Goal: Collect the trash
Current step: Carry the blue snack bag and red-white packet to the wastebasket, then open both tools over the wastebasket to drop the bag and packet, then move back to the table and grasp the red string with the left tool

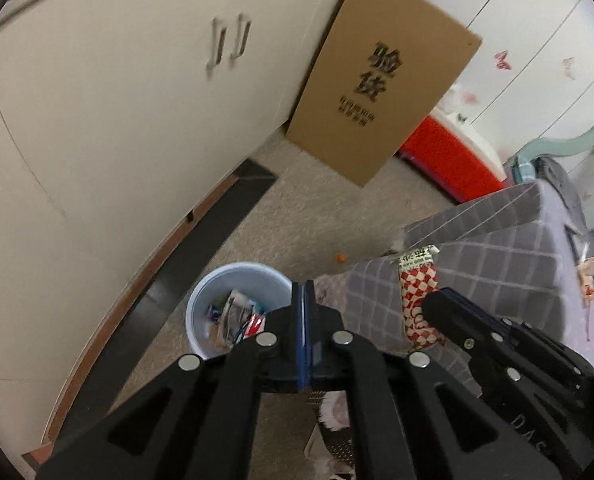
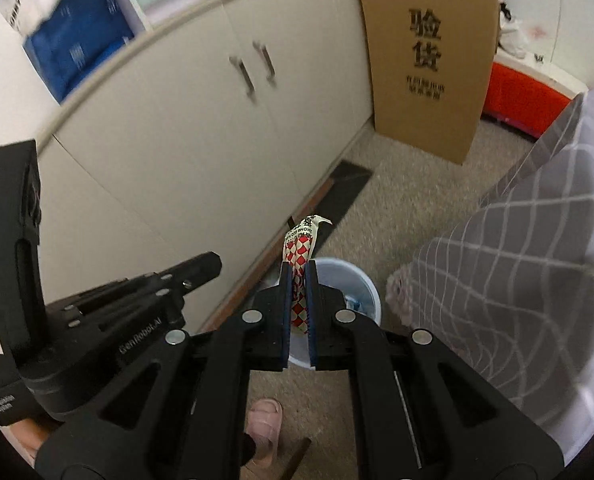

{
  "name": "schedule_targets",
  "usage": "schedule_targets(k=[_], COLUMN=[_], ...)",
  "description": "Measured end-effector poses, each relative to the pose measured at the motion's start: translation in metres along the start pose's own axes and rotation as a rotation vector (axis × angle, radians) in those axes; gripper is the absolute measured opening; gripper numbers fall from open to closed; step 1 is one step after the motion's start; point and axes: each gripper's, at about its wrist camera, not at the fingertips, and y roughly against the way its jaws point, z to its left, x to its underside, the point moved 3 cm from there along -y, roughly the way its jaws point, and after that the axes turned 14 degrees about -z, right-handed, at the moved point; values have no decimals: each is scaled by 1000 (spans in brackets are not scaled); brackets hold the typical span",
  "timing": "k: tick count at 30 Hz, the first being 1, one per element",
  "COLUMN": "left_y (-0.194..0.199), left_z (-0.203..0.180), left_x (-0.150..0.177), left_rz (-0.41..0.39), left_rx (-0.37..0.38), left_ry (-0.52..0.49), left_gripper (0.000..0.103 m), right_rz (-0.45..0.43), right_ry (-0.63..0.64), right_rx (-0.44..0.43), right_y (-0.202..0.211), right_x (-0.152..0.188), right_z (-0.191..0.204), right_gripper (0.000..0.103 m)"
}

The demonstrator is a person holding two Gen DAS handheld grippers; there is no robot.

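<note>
Left black two-finger gripper (image 1: 304, 292): blue-padded jaws pressed together, nothing between them, poised above the bin's right rim. Right black two-finger gripper (image 2: 299, 276): jaws clamped on a red-and-white checkered snack wrapper (image 2: 300, 248), its printed end sticking up past the fingertips. Round pale-blue plastic waste bin (image 1: 201, 300): stands on beige carpet (image 1: 297, 216) beside a cream cabinet (image 1: 117, 120); holds several crumpled coloured wrappers (image 1: 237, 314).
</note>
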Motion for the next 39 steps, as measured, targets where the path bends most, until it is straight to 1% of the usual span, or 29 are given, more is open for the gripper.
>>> schedule_targets(k=[2, 3, 4, 5, 6, 7, 8, 9, 10, 11, 12, 13, 14, 19, 22, 25, 29, 31, 32, 34, 35, 37, 38, 39], left_y=[-9, -12, -15, -15, -15, -14, -12, -11, -10, -8, -7, -4, -2, 11, 22, 38, 61, 68, 73, 78, 80, 82, 83, 82], left_z=[6, 7, 9, 11, 13, 15, 17, 18, 20, 23, 26, 30, 30, 27, 17, -3, -47, -70, -87, -113, -132, -161, -181, -195], left_x=[4, 6, 7, 8, 8, 8, 7, 6, 5, 3, 1, 0, -2, -7, -11, -15, -22, -23, -24, -22, -21, -17, -14, -11], left_rz=[28, 35, 39, 36, 29, 16, 5, 0, -4, -11, -17, -23, -26, -47, -64, -93, -143, -158, -165, -173, -173, -174, -171, -169], left_rx=[-7, -13, -22, -31, -40, -48, -58, -66, -72, -78, -86, -105, -109, -109, -99, -75, -27, 1, 20, 46, 65, 93, 115, 131], left_ry=[2, -2, -7, -8, -9, -10, -11, -10, -6, 2, 7, 12, 17, 35, 32, 21, -23, -53, -72, -105, -129, -165, -192, -211], left_gripper=[2, 7, 18, 25, 38, 44, 48, 55, 59, 60, 62, 63, 64, 65, 65, 65, 68, 68, 69, 69, 69, 69, 69, 69], right_rz=[13, 17, 21, 21, 19, 18, 16, 15, 14, 9, -1, -14, -26, -59, -104, -161, -240, -279, -299, -323, -335, -357, -368, -381], right_ry=[2, 2, 1, 3, 3, 2, 0, -6, -11, -17, -25, -34, -37, -46, -46, -60, -86, -99, -111, -127, -136, -163, -176, -190], right_rx=[6, 6, 5, 9, 10, 10, 6, 4, 0, 0, 8, 9, 6, 16, 31, 42, 62, 84, 100, 129, 144, 185, 208, 241], right_y=[-8, -10, -11, -12, -14, -15, -17, -19, -19, -19, -17, -15, -12, 8, 31, 62, 108, 133, 148, 168, 178, 199, 209, 221], right_x=[4, 5, 6, 5, 5, 4, 3, 1, 1, 0, -2, -3, -5, -12, -19, -29, -42, -46, -48, -48, -47, -43, -41, -38], right_z=[1, 0, -1, -1, -1, -1, -1, -1, -2, -2, -4, -5, -6, -10, -18, -32, -59, -79, -94, -117, -129, -161, -175, -194], right_gripper=[7, 7, 7, 7, 7, 7, 9, 10, 13, 22, 38, 47, 53, 53, 53, 53, 53, 53, 53, 53, 53, 53, 53, 53])
